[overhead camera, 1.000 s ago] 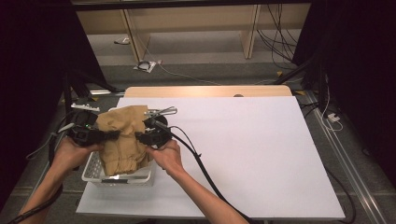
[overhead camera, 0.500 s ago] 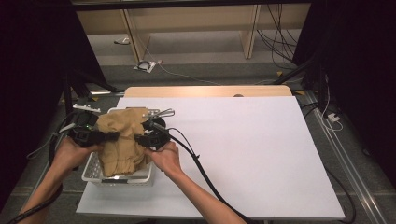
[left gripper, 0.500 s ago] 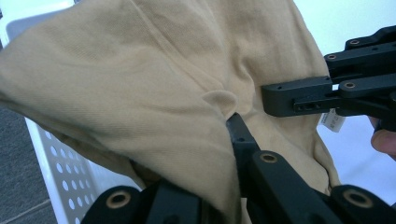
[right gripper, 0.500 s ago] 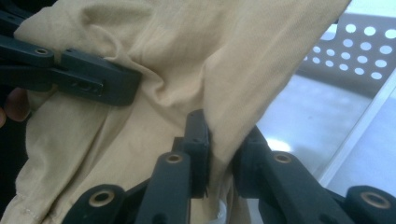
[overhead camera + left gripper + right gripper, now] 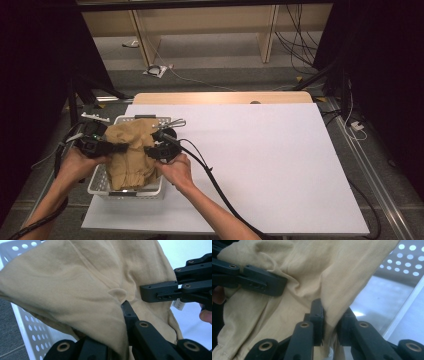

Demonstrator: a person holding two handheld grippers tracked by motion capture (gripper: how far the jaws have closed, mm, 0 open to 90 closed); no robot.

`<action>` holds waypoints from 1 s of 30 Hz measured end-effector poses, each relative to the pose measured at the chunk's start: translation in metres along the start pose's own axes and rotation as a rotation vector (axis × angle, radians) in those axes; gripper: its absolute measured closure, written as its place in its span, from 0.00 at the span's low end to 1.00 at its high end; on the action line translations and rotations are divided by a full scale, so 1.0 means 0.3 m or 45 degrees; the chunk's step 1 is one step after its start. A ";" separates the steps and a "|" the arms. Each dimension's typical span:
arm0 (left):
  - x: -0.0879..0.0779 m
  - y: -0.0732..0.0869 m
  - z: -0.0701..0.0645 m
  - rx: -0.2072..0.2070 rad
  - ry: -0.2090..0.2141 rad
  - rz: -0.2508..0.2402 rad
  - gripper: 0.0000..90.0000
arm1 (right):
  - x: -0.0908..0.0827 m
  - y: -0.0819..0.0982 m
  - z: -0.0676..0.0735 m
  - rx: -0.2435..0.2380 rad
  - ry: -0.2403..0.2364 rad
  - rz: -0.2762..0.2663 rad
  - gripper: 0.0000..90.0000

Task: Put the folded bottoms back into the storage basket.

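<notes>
Cloth [image 5: 131, 155] hangs over basket [image 5: 102, 189], long axis downward, stretched between left claw [image 5: 116, 148] and right claw [image 5: 148, 152]. Both clamped on cloth. Equally near.

the tan cloth [image 5: 131, 152] has sunk a little between the earlier high views and now: its bunched top sits lower over the white perforated basket [image 5: 124, 191], and more of its hanging hem lies inside the basket toward 6 o'clock. the right gripper [image 5: 159, 148] has edged slightly toward 6 o'clock with it. its jaws have just been opening a touch, with a fold of the cloth between them; in the right gripper view the fold is pinched against one jaw only.
</notes>
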State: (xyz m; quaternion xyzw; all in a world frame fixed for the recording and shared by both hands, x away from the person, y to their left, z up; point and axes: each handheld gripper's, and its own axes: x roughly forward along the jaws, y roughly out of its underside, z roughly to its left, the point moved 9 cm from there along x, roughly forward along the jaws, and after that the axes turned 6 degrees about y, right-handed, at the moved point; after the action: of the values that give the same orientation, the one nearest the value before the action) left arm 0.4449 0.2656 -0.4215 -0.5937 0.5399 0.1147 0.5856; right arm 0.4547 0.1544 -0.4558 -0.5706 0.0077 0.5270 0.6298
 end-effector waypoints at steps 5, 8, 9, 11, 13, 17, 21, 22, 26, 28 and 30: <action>0.008 0.003 0.007 -0.002 -0.004 0.011 0.95 | 0.008 0.004 -0.002 -0.001 0.007 0.007 0.86; 0.015 0.004 0.011 -0.001 -0.006 0.016 0.95 | 0.015 0.005 -0.007 0.002 0.011 0.012 0.85; 0.017 0.004 0.012 -0.002 -0.006 0.017 0.95 | 0.018 0.006 -0.009 0.004 0.014 0.015 0.85; 0.020 0.004 0.014 -0.005 -0.006 0.020 0.95 | 0.020 0.006 -0.012 -0.001 0.020 0.015 0.84; 0.023 0.004 0.017 -0.001 -0.006 0.022 0.95 | 0.022 0.007 -0.015 0.003 0.024 0.020 0.83; 0.032 0.007 0.019 0.005 -0.009 0.026 0.95 | 0.027 0.008 -0.020 -0.001 0.036 0.020 0.82; 0.040 0.009 0.022 0.018 -0.008 0.035 0.95 | 0.029 0.012 -0.026 -0.013 0.050 0.028 0.79; 0.044 0.009 0.024 0.023 -0.009 0.038 0.95 | 0.030 0.012 -0.030 -0.014 0.055 0.027 0.79; 0.060 0.010 0.030 0.036 -0.016 0.050 0.95 | 0.037 0.023 -0.044 -0.015 0.069 0.048 0.78; 0.068 0.011 0.030 0.044 -0.013 0.057 0.95 | 0.040 0.028 -0.049 -0.011 0.072 0.053 0.78; 0.078 0.013 0.031 0.056 -0.011 0.066 0.95 | 0.042 0.030 -0.055 -0.009 0.074 0.052 0.77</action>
State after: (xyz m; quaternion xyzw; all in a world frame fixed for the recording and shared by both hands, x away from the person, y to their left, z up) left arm 0.4557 0.2624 -0.4443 -0.5660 0.5550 0.1203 0.5976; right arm 0.4640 0.1488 -0.4755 -0.5876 0.0358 0.5228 0.6165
